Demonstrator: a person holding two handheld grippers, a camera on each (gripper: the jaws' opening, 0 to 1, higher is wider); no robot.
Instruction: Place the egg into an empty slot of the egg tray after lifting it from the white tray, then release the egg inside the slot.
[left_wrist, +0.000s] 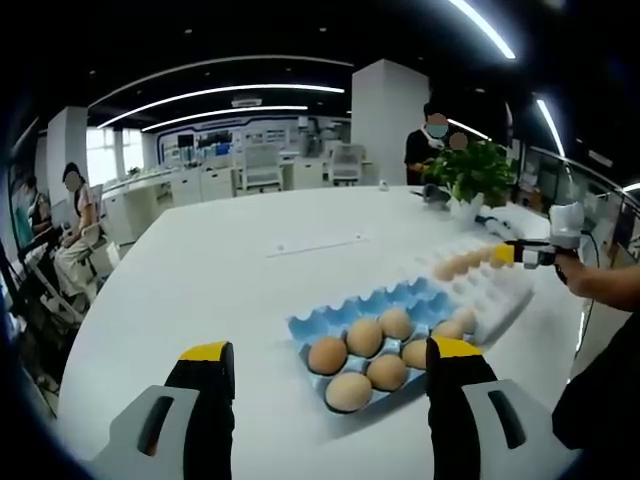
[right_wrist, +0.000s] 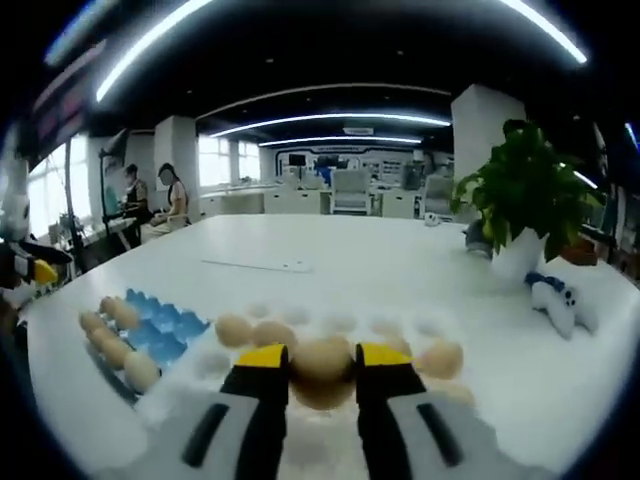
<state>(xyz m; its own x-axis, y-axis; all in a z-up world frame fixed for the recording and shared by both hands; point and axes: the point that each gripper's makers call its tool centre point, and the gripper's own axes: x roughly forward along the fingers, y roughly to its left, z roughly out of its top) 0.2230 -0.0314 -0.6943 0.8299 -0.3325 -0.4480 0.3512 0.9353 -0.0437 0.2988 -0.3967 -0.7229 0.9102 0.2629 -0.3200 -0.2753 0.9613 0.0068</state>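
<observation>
Right gripper (right_wrist: 322, 362) is pinching an egg (right_wrist: 322, 372) between its yellow-tipped jaws, sitting low over the white tray (right_wrist: 180, 395), probably mid-pick so the egg can be carried across. Left gripper (left_wrist: 330, 365) is hanging spread with nothing in it, just short of the blue egg tray (left_wrist: 385, 300), likely keeping out of the way. Egg is looking tan, smooth and slightly blurred, with neighbours lying beside it. Blue tray's far rows are sitting empty.
</observation>
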